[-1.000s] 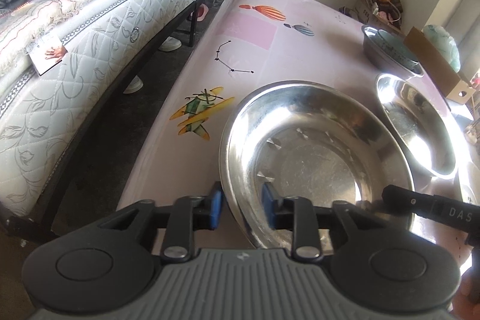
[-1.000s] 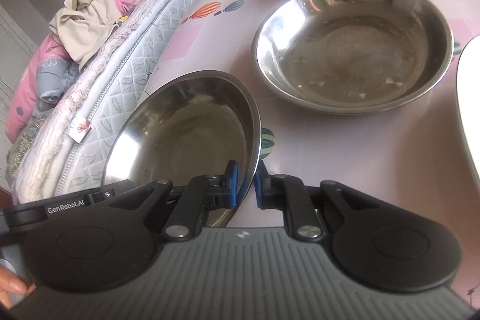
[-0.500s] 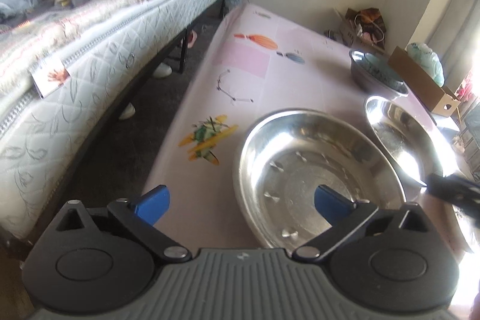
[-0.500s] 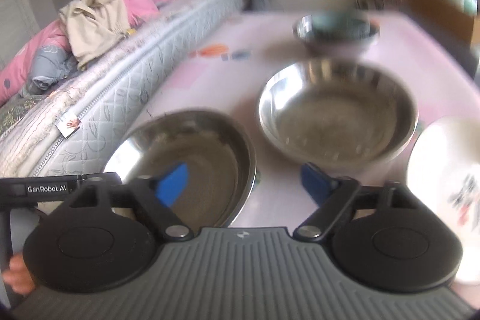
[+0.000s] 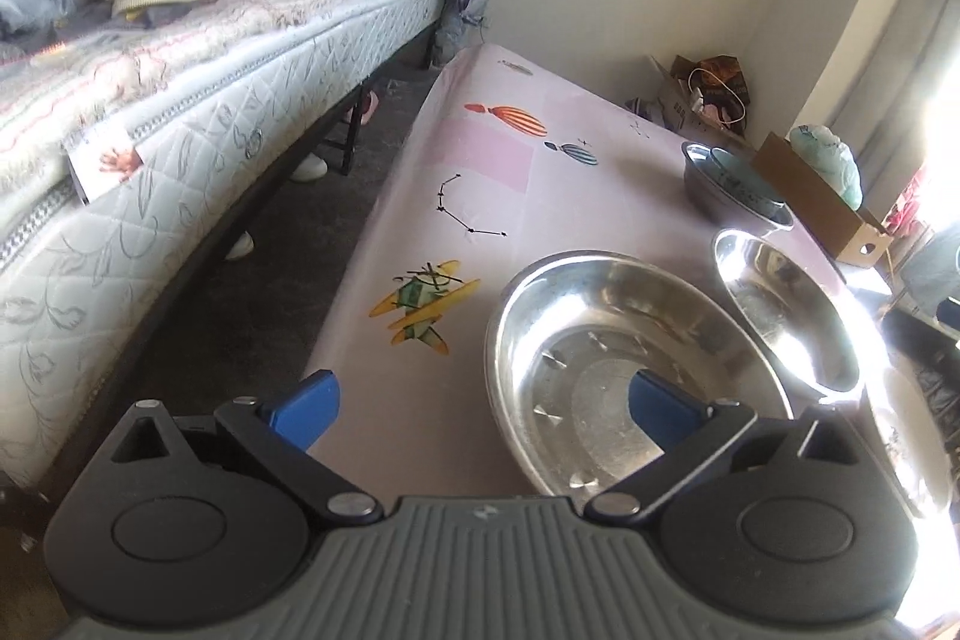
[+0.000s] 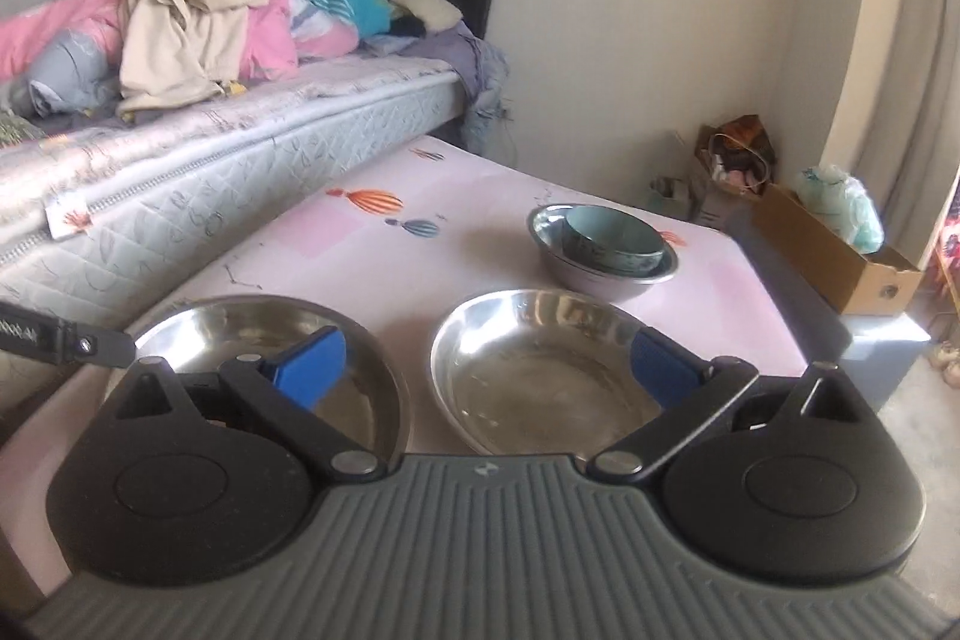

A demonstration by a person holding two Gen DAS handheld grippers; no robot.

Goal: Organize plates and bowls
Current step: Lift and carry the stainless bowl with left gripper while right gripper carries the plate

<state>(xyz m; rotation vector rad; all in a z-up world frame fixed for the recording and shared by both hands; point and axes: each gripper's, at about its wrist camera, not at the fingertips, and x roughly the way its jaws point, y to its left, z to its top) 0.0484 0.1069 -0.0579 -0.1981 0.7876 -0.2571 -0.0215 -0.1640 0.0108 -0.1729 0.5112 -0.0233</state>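
Observation:
Two wide steel plates lie side by side on the pink table [image 6: 372, 256]. The near-left steel plate [image 5: 606, 358] [image 6: 252, 334] sits just ahead of my left gripper [image 5: 480, 403], which is open and empty above the table's near edge. The second steel plate [image 5: 780, 304] [image 6: 540, 358] lies to its right. My right gripper [image 6: 487, 367] is open and empty, raised above both plates. A small steel bowl [image 6: 606, 274] [image 5: 729, 205] holding a teal bowl [image 6: 612, 235] stands farther back. A white plate [image 5: 912, 436] shows at the right edge, washed out by glare.
A bed with a quilted mattress [image 5: 180, 130] [image 6: 210, 172] and piled clothes [image 6: 192, 22] runs along the table's left side. A cardboard box [image 6: 840, 250] and bags [image 6: 738, 154] sit on the floor beyond the table's far right.
Both grippers were shut on the near-left steel plate's rim a second ago. They opened, let it go on the table, and pulled back and up.

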